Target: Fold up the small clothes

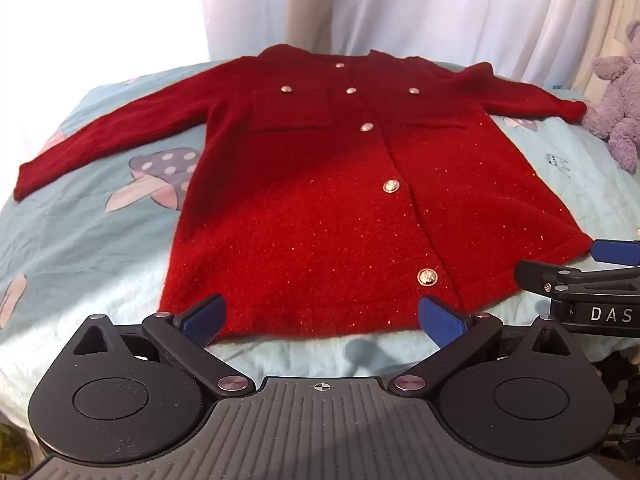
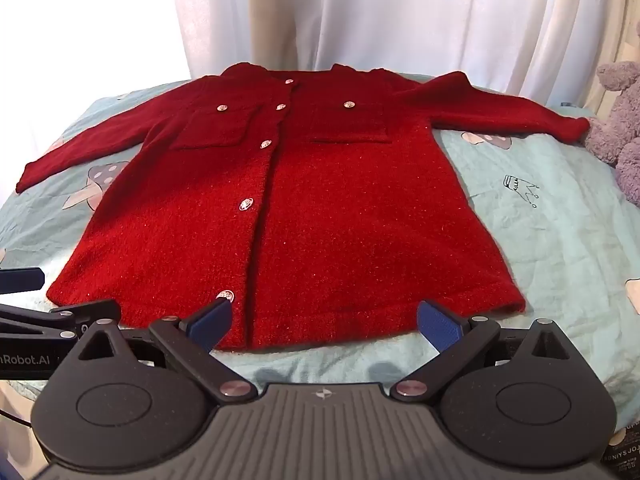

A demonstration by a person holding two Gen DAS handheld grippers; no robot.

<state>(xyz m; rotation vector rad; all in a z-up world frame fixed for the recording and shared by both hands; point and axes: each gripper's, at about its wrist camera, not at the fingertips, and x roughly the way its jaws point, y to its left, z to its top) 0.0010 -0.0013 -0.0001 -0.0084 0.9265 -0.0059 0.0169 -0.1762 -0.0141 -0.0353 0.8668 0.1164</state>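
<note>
Left gripper (image 1: 322,320): spread wide, nothing held, blue pads (image 1: 204,318) hovering at the near hem, left of the bottom button. Right gripper (image 2: 324,324): likewise spread wide and empty, poised over the near hem right of the button row; also visible at the right edge of the left view (image 1: 580,276), beside the hem's right corner. Both tilted down toward the bed.

Just beyond the pads: a red cardigan (image 1: 320,200), spread flat, front up, hem near, collar far. Buttoned down the middle with shiny round buttons (image 1: 391,187). Two chest pockets (image 2: 216,124), each with a button on its flap. Sleeves stretched out to left and right, the left cuff (image 1: 24,184) nearer than the right cuff (image 1: 572,110).

Underneath: a pale blue sheet (image 1: 80,240) printed with mushrooms (image 1: 160,176) and a small crown (image 2: 522,188).

Farther out, at the right edge by the right cuff: a purple plush toy (image 1: 620,100). Behind everything: white curtains (image 2: 360,12), brightly backlit on the left.
</note>
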